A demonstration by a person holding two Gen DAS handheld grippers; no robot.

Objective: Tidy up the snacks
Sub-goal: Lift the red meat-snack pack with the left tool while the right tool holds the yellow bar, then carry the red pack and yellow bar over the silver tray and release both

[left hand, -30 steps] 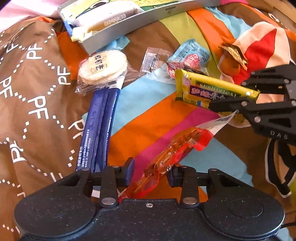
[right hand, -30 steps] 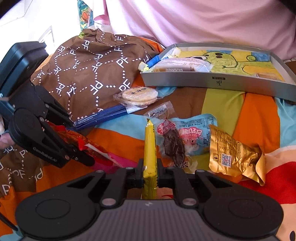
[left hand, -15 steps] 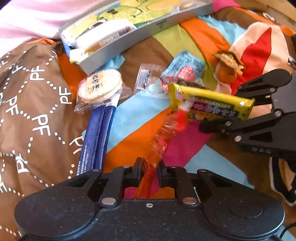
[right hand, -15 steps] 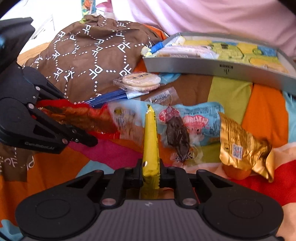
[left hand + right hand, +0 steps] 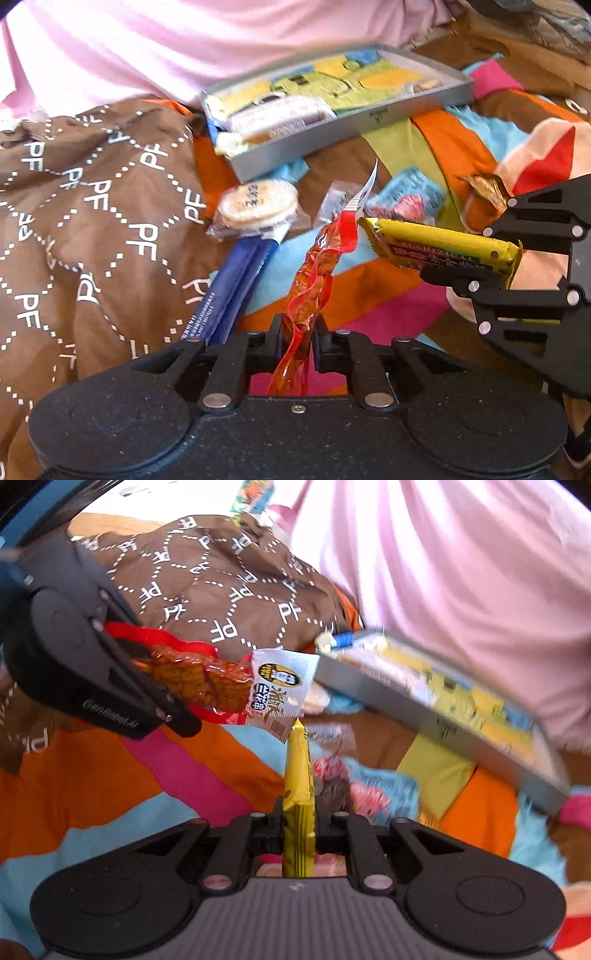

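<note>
Red cellophane now stands up out of the left hand-held gripper (image 5: 297, 332): the red snack packet (image 5: 314, 277), which a second ago trailed across the bedspread (image 5: 388, 291), has been lifted clear, its white printed end nearly meeting the tip of the yellow snack bar (image 5: 439, 245). That bar stays clamped in the right hand-held gripper (image 5: 298, 825), fingers pressed to its sides, and has risen with it. The silver tray (image 5: 373, 118) has come fuller into the left wrist view. Taking the tray as landmark: both held snacks hang just in front of its near wall; the round rice cracker (image 5: 256, 205) and the blue packets (image 5: 236, 288) lie before its left corner. A brown patterned cloth (image 5: 92, 221) is heaped left of the tray, pink fabric (image 5: 147, 48) behind it.
</note>
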